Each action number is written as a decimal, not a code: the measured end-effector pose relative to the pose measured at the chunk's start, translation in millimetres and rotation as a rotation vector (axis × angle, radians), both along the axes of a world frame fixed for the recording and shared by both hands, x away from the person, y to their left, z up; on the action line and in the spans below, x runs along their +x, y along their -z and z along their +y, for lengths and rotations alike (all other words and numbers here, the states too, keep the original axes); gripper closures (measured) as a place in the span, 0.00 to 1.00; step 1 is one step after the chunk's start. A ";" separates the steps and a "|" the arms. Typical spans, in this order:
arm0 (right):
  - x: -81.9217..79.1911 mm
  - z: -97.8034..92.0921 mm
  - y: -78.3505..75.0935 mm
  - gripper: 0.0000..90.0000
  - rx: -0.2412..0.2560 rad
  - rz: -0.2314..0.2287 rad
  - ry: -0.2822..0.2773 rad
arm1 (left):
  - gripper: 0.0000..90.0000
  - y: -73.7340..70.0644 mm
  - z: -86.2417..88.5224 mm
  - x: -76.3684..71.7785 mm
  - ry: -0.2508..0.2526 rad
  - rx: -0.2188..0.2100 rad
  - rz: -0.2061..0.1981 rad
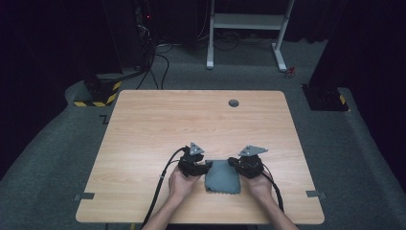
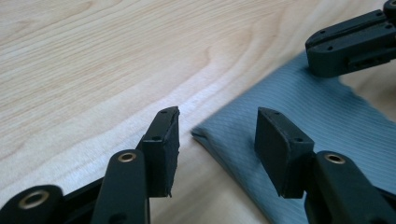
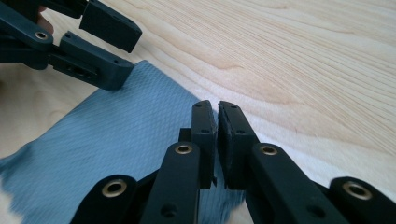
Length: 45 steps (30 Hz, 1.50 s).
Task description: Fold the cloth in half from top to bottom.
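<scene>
Hands come in from the near edge of the wooden table (image 1: 143,124), each one holding a black gripper. Between them lies a small folded grey cloth (image 1: 222,176), near the front of the table. The left gripper (image 2: 217,140) has its jaws spread wide, one on each side of a cloth corner, and they do not squeeze it. The right gripper (image 3: 217,142) has its jaws pressed almost together, with a thin crack between them. It sits right at the cloth's edge, but I cannot tell if any cloth is pinched inside, because the jaws hide that spot. From the high view the jaw tips are too small and dark to make out.
</scene>
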State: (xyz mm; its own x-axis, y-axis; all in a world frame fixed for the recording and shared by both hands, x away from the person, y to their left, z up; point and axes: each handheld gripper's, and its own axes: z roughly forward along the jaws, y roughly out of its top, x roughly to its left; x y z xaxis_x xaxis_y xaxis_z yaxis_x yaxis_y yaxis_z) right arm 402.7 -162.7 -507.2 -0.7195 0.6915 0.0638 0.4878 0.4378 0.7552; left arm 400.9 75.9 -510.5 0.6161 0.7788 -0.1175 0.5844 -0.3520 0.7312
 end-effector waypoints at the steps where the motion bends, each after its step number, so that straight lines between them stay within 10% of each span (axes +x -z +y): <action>1: 3.2 1.5 1.3 0.94 -0.013 0.001 -0.001 | 0.56 1.7 -0.5 2.4 -0.008 0.008 0.007; 15: 15.6 -17.4 8.5 0.73 -0.078 0.050 0.059 | 0.49 4.4 -4.8 9.2 0.025 0.114 -0.010; 27: 17.4 -16.4 7.4 0.98 -0.089 0.049 -0.015 | 0.93 2.5 -7.0 10.4 0.110 0.067 0.031; 45: 19.5 -6.7 1.5 0.99 -0.115 0.005 -0.007 | 0.96 -2.3 -0.6 19.0 0.113 0.105 0.003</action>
